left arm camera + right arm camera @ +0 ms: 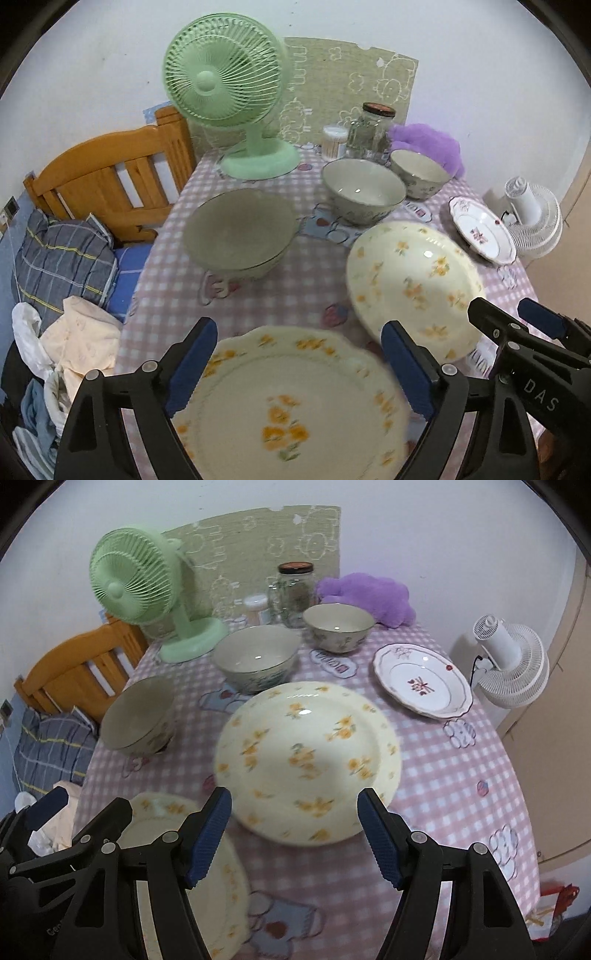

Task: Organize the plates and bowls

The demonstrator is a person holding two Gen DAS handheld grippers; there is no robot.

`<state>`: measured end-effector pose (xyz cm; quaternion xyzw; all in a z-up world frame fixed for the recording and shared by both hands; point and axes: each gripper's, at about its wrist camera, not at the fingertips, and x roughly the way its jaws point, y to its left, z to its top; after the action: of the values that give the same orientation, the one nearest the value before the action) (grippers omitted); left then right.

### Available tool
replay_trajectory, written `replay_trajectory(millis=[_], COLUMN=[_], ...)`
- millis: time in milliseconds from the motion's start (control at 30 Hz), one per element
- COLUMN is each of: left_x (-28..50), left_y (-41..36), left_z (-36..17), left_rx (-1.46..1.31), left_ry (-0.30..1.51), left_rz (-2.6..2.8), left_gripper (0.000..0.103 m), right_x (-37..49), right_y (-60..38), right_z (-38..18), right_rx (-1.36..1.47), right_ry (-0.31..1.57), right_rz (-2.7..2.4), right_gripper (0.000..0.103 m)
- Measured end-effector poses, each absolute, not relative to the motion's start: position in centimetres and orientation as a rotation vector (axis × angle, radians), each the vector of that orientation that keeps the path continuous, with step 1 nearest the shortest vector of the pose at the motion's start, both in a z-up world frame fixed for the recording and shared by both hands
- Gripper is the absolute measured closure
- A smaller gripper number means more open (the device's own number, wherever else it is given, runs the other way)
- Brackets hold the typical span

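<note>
Handling: I judge the crockery glazed ceramic, stiff, slippery, breakable; best taken by the rim.
Scalloped plate (291, 402): lies flat at the desk's (295, 291) near edge, yellow flowers.
Round flowered plate (306, 764): lies beside it, toward the right edge.
Pink-flowered plate (421, 679): sits at the far right edge.
Bowls: one (138, 716) at the left edge, two more, (256, 657) and (338, 626), toward the far edge.
Left tongs (299, 369): wide, poised over the scalloped plate; I see no pad pressing on it.
Right tongs (295, 834): well apart, nothing held, above the round plate's near rim.
</note>
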<state>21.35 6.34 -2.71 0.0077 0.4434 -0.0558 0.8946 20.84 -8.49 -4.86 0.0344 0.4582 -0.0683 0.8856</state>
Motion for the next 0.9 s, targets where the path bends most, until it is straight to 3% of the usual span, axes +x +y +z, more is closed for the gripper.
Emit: replay_trajectory(millis=[467,900], left_x=[27.3,31.5], left_y=[-1.4,-3.0], left_z=[-5.1,-10.5], left_rx=[0.005,0.056], left_ry=[0.957,1.018], left_rz=[-0.08,-0.023], left_gripper=[0.011,0.016], right_x=[26.7,31.3], right_y=[-17.1,-19.1], right_z=[-7.1,-12.5], right_rx=[0.093,0.102], right_ry=[0.998,1.067], right_rz=[-0.126,-0.071], right_gripper=[0.029,0.029])
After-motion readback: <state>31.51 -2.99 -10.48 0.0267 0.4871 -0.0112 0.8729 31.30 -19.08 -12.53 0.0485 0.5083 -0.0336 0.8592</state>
